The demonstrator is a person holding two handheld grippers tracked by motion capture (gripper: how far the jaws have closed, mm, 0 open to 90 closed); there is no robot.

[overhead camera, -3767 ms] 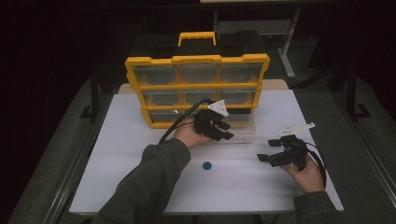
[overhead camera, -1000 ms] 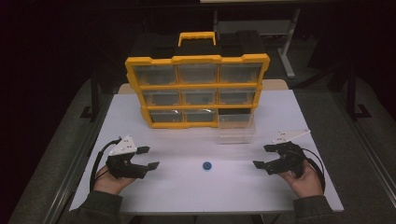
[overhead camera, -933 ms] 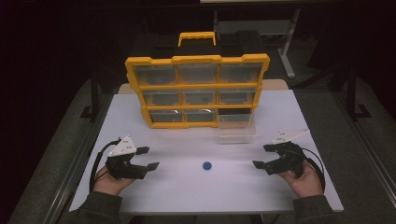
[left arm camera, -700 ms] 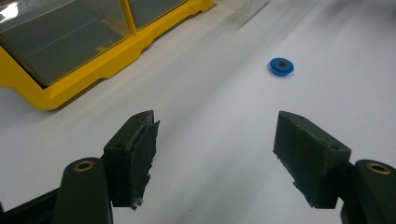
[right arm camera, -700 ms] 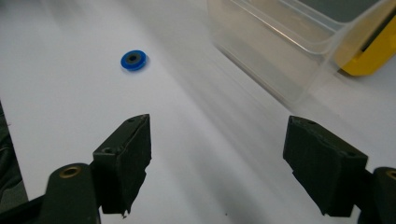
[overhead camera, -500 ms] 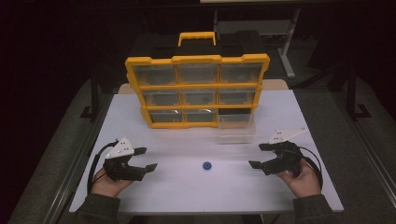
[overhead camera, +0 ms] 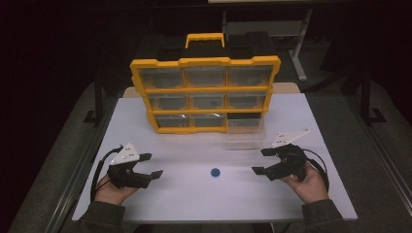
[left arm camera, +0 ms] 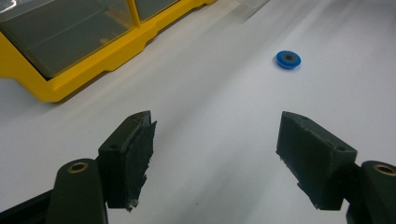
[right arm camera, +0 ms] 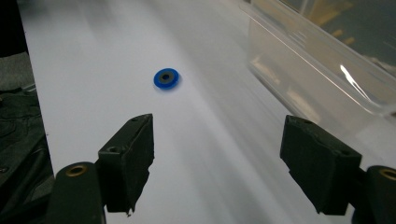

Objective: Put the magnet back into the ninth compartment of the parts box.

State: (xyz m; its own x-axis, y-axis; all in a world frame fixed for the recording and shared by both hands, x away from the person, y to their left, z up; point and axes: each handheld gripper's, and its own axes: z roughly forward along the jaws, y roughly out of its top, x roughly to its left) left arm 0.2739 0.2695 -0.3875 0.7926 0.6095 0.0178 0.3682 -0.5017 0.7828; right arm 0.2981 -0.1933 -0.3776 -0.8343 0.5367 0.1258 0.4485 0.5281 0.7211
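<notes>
Blue washer (overhead camera: 215, 172) lying loose near the table's (overhead camera: 204, 204) front edge, midway between left tool (overhead camera: 148, 166) and right tool (overhead camera: 265, 161), both wide and empty; pickup seemingly pending, next toward the clear drawer (overhead camera: 246, 137) set out before the yellow organizer (overhead camera: 204, 92).

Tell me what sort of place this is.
Probably a lab or workshop bench set up for recording: a white table in a dark room, a yellow parts organizer with small drawers, one clear drawer out, metal frames behind.

Black grippers (overhead camera: 148, 166) with brass-eyed jaws, grey three-cornered plates (overhead camera: 127, 154), looping black cables (overhead camera: 98, 170); dark olive sleeves (overhead camera: 104, 218).
</notes>
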